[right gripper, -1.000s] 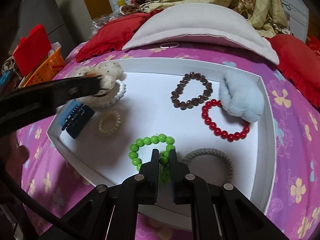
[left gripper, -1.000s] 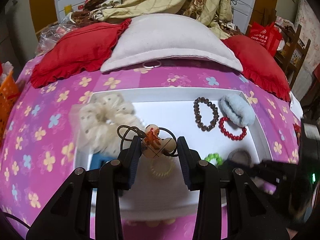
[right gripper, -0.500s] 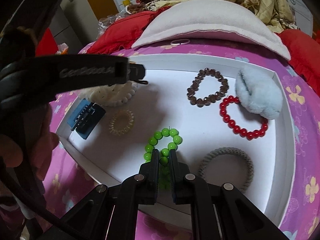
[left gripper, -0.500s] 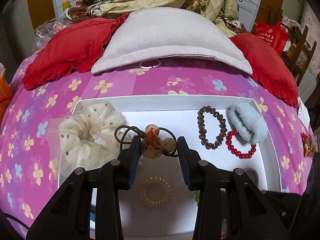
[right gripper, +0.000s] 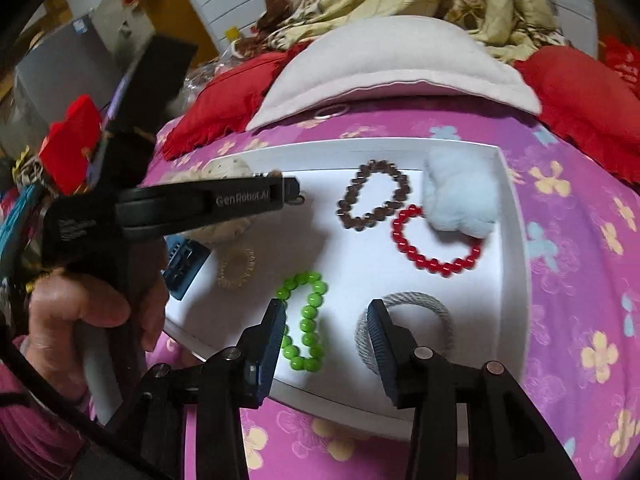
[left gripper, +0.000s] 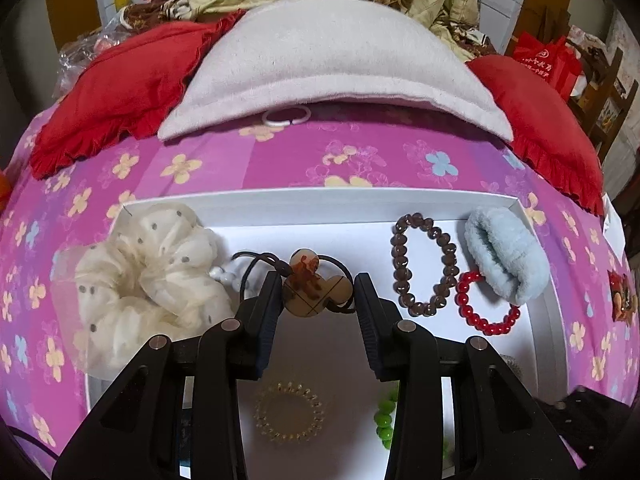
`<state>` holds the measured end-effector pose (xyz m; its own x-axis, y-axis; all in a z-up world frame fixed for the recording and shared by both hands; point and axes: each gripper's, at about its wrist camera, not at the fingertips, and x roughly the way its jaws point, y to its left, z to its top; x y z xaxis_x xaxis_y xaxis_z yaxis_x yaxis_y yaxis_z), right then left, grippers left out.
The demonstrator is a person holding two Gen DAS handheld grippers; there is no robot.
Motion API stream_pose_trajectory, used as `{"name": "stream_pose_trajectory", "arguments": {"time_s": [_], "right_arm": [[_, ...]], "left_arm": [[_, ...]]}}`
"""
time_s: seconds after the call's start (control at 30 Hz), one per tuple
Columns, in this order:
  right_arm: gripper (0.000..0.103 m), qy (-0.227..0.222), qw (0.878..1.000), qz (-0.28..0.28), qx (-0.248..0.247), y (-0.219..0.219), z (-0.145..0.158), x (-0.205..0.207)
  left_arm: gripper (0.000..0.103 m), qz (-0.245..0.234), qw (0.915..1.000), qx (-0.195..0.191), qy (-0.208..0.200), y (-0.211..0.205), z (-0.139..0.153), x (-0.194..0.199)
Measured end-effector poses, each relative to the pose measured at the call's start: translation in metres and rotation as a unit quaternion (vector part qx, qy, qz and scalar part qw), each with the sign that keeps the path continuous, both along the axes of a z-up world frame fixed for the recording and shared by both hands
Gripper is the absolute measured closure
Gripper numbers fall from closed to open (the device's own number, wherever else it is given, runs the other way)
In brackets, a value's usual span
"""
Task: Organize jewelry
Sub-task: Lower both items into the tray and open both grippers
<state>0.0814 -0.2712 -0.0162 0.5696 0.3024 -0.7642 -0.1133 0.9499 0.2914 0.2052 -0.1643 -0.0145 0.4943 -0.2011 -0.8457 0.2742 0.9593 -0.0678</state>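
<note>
My left gripper [left gripper: 316,296] pinches a hair tie with a mouse-shaped charm [left gripper: 310,288] and carries it over the white tray [left gripper: 360,200], I judge toward the bare patch between the cream scrunchie [left gripper: 148,280] and the brown bracelet [left gripper: 424,264], so that like pieces sit side by side. My right gripper [right gripper: 326,320] is opening its jaws; the green bracelet [right gripper: 306,320] lies on the tray floor between them, just beside the left pad, and nothing presses on it, so I take it as set down there, next to the grey band [right gripper: 404,328]. The red bracelet [right gripper: 436,240] touches the blue scrunchie [right gripper: 456,192] at the tray's far right. The left view shows the charm and its dark cord clearly, while its own fingers hide most of the green beads. The right view shows the whole tray, my left hand [right gripper: 92,312] on its handle, a blue clip [right gripper: 184,264] and a coil tie [right gripper: 236,268], but of the held tie only a dark speck at the left tip.
</note>
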Motion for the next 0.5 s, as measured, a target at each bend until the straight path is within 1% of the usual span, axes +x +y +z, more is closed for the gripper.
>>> {"name": "stream_pose_trajectory", "arguments": {"time_s": [0.07,0.13,0.2,0.3,0.37,0.4,0.47,0.5], "right_arm": [[0.062,0.004,1.000,-0.001,0.004,-0.003,0.000,0.000],[0.062,0.003,1.000,-0.003,0.001,-0.006,0.001,0.000],[0.062,0.003,1.000,-0.008,0.001,-0.008,0.001,0.000],[0.061,0.005,1.000,-0.008,0.008,-0.010,0.001,-0.003],[0.060,0.004,1.000,-0.005,0.005,-0.008,0.001,-0.004],[0.060,0.005,1.000,-0.004,0.001,-0.007,0.001,-0.005],[0.060,0.005,1.000,-0.004,-0.003,-0.006,0.000,-0.005],[0.060,0.005,1.000,-0.005,-0.003,-0.006,0.000,-0.006]], "left_arm": [[0.067,0.001,1.0000,-0.003,0.007,-0.002,-0.004,0.002],[0.067,0.000,1.0000,0.002,0.004,-0.004,-0.005,0.004],[0.067,0.000,0.9999,0.005,0.011,-0.007,-0.010,0.006],[0.067,0.006,0.9998,0.010,0.013,-0.007,-0.015,0.009],[0.065,0.014,0.9998,0.006,0.013,-0.006,-0.018,0.011],[0.062,0.014,0.9998,0.004,0.016,-0.005,-0.019,0.012],[0.048,0.016,0.9997,-0.001,0.016,-0.003,-0.020,0.011],[0.039,0.018,0.9997,-0.007,0.015,-0.002,-0.019,0.011]]}}
